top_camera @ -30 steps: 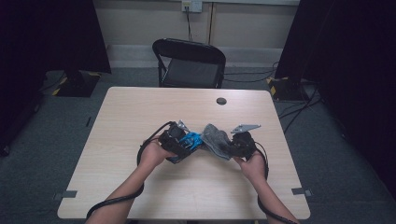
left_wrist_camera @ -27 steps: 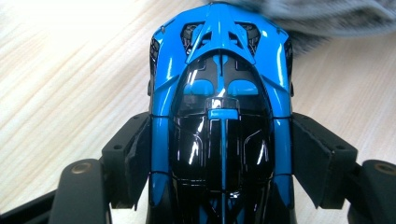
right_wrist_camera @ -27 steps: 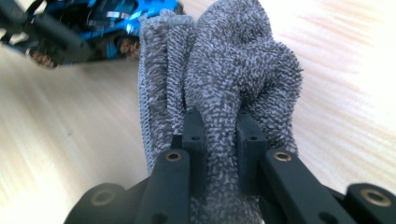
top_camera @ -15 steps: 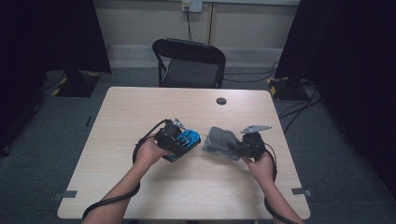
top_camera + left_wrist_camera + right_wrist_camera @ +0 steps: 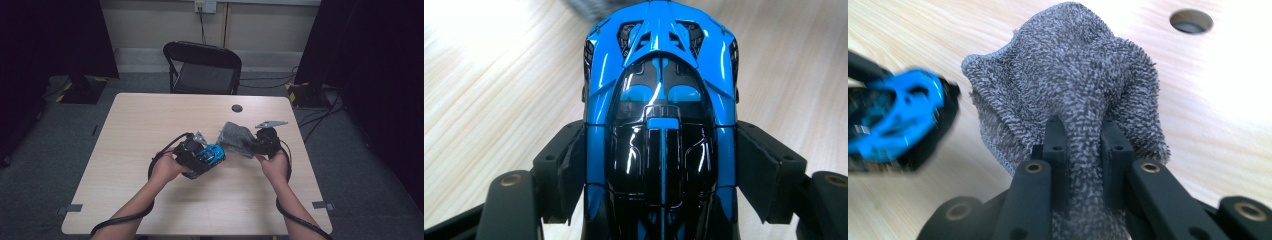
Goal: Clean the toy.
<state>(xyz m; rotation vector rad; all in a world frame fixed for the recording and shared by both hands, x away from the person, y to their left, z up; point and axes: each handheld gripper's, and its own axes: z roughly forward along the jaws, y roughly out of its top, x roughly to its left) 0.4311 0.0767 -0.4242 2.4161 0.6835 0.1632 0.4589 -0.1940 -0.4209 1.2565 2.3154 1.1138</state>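
Observation:
A blue and black toy car [image 5: 659,115] sits between the jaws of my left gripper [image 5: 659,170], whose pads press on both its sides. In the high view the same toy car [image 5: 210,156] is held just above the table, left of centre. My right gripper [image 5: 1083,145] is shut on a bunched grey terry cloth [image 5: 1073,75], which spreads out beyond the jaws. From above, the cloth [image 5: 235,139] hangs from the right gripper [image 5: 250,145] right beside the car. The car [image 5: 895,120] appears blurred at the left of the right gripper view.
The light wooden table [image 5: 150,120] has a round cable hole [image 5: 237,108] near its far edge. A black folding chair [image 5: 202,67] stands behind the table. Cables trail from both grippers along the person's forearms.
Both hands have moved slightly and risen a little. The cloth and the car had drawn apart half a second ago and now stand close together again. Both grips are unchanged.

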